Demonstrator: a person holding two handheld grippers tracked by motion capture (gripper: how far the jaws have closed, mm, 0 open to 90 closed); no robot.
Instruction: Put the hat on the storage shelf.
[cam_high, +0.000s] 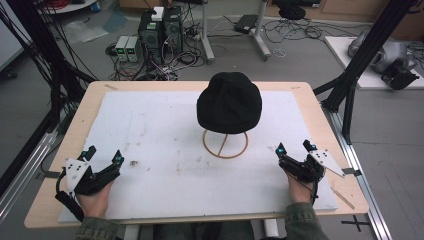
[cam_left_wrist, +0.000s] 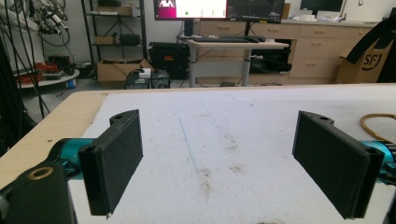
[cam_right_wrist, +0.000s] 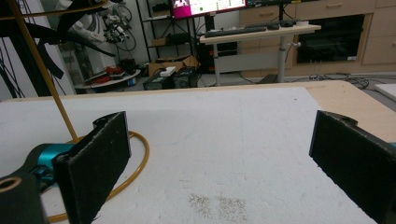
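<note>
Left gripper (cam_high: 104, 156) and right gripper (cam_high: 294, 148) are resting near the tabletop's (cam_high: 60, 150) near corners — jaws apart, empty. The black beanie (cam_high: 229, 102) is sitting on its wire stand (cam_high: 225, 143), mid-tabletop toward the far edge — a careless pull is likely tipping that light stand.

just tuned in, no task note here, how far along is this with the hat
Nothing looks started. The black beanie sits on its wire stand, untouched. In hand: nothing; the left gripper and right gripper rest open on the white mat, apart from the stand. Any handling of the beanie is left.
</note>
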